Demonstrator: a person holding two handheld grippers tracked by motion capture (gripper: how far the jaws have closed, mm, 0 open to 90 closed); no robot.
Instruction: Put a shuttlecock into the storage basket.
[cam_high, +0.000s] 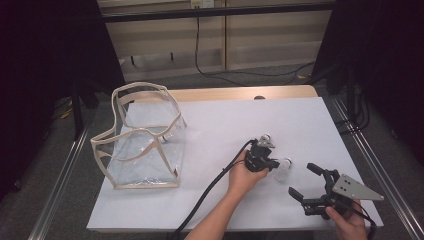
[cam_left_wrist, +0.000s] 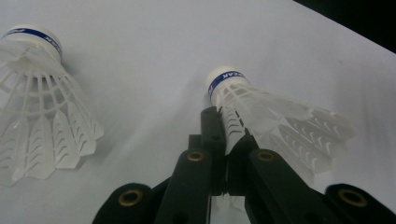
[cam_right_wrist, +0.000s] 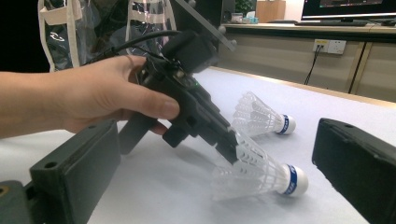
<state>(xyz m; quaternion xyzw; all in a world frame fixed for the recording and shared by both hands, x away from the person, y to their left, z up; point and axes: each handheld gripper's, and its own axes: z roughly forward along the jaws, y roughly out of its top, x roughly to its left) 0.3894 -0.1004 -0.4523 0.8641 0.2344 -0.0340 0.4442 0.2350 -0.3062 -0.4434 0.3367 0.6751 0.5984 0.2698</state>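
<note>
Two white plastic shuttlecocks with blue-banded caps lie on the white table sheet (cam_high: 220, 125). My left gripper (cam_high: 272, 163), held in a hand, is shut on the skirt of the nearer shuttlecock (cam_high: 283, 169). Its jaws pinch the mesh just behind the cap (cam_left_wrist: 224, 79), and the cap rests on the sheet (cam_right_wrist: 294, 179). The second shuttlecock (cam_high: 264, 138) lies loose a little beyond it (cam_left_wrist: 42, 102). My right gripper (cam_high: 306, 181) is at the front right, open and holding nothing. Its fingers (cam_right_wrist: 74, 172) frame the held shuttlecock from a short way off.
A clear plastic bag with beige trim (cam_high: 142, 137) stands open at the table's left side. The left gripper's black cable (cam_high: 210, 190) trails toward the front edge. Metal rails run along both sides of the table, with floor cables beyond the far edge.
</note>
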